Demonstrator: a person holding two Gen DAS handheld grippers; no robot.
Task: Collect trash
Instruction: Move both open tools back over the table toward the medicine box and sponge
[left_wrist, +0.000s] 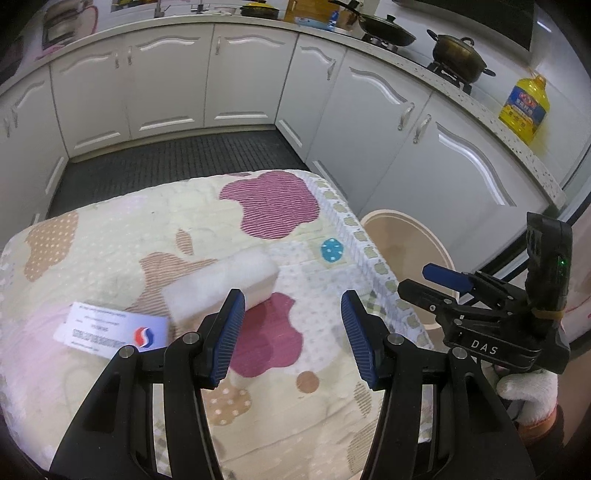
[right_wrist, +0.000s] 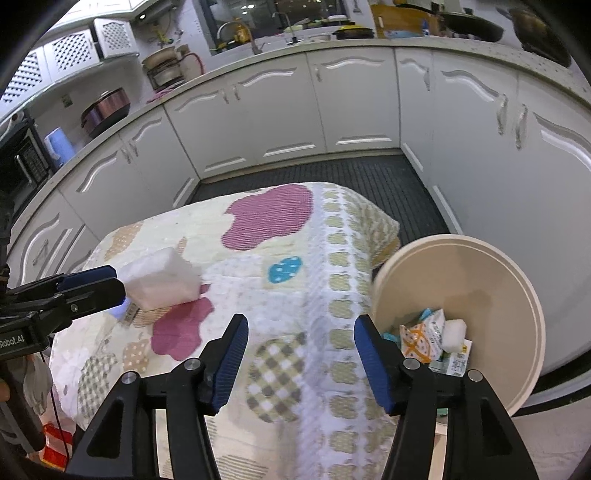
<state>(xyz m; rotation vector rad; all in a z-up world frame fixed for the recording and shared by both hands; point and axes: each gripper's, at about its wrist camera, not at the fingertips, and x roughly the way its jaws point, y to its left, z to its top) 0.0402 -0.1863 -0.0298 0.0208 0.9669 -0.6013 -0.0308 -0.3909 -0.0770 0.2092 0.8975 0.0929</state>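
Note:
A white foam block (left_wrist: 221, 284) (right_wrist: 162, 280) lies on the quilt-covered table (left_wrist: 147, 229) (right_wrist: 295, 229). Beside it is a white card with a red-and-blue logo (left_wrist: 110, 328), half hidden under the block in the right wrist view (right_wrist: 127, 314). My left gripper (left_wrist: 291, 332) (right_wrist: 110, 282) is open just short of the block, with nothing between its fingers. My right gripper (right_wrist: 301, 354) (left_wrist: 415, 279) hangs open and empty over the table's right edge, next to a beige bin (right_wrist: 461, 240) (left_wrist: 406, 240). The bin holds an orange-and-white packet (right_wrist: 421, 339) and a small white foam piece (right_wrist: 454, 334).
White kitchen cabinets (left_wrist: 166, 85) wrap around the back and right. A black ribbed floor mat (left_wrist: 177, 155) lies beyond the table. A yellow oil bottle (left_wrist: 524, 107) and pots stand on the counter. A white-gloved hand (left_wrist: 528, 391) holds the right gripper.

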